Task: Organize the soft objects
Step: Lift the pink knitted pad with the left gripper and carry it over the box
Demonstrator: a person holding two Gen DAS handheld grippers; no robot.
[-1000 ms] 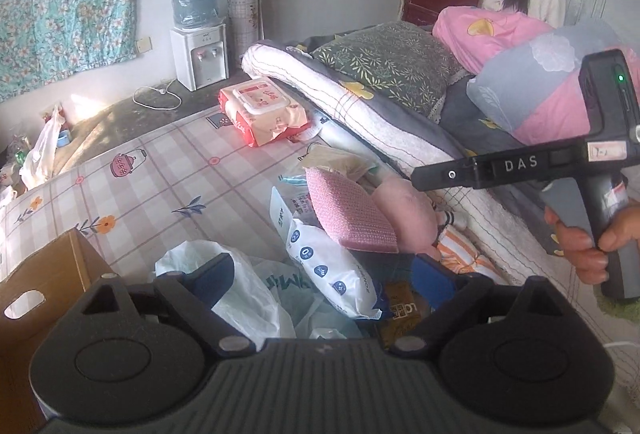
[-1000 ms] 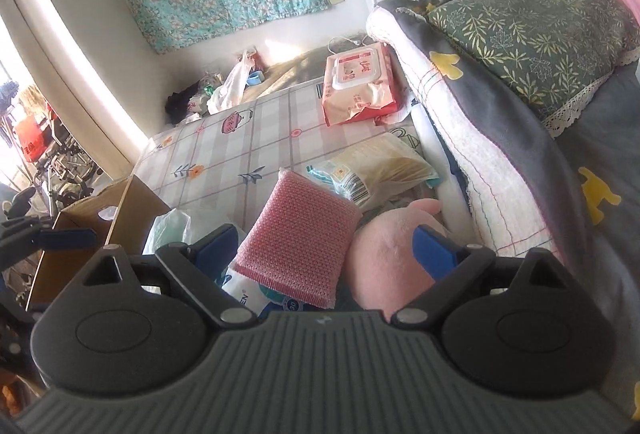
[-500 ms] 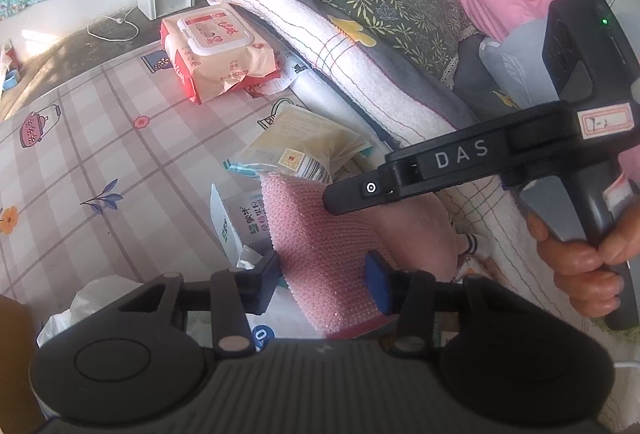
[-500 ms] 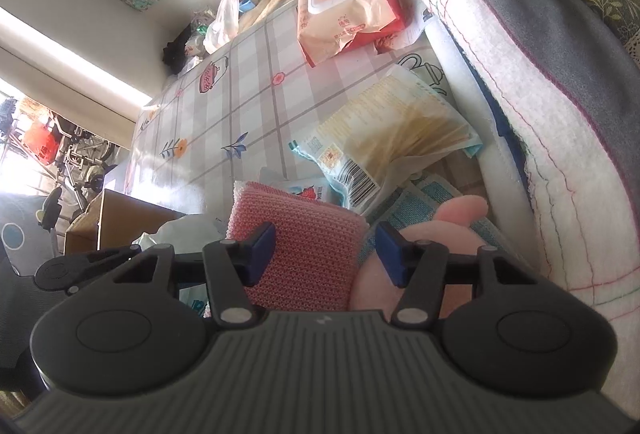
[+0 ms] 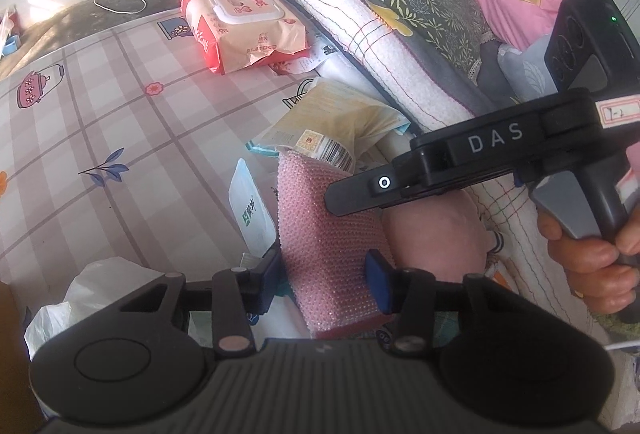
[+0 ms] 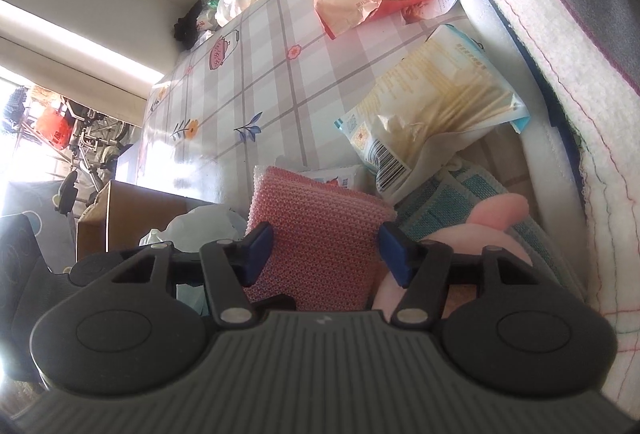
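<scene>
A pink knitted pad lies on a pile of soft packs on the checked mattress. My left gripper has its blue pads on both sides of the pad's near end, closed against it. My right gripper straddles the same pink pad with its pads at the pad's two edges; I cannot tell if they press it. Its body crosses the left wrist view over the pad. A pink plush toy lies right of the pad and shows in the right wrist view.
A yellow-white bag with a barcode lies behind the pad. A red pack of wet wipes sits farther back. Folded quilts and a leafy pillow rise on the right. A white plastic bag and a cardboard box are at left.
Both grippers moved forward and down onto the pink pad. The left jaws narrowed from wide open to the pad's width. The right jaws now straddle the pad.
</scene>
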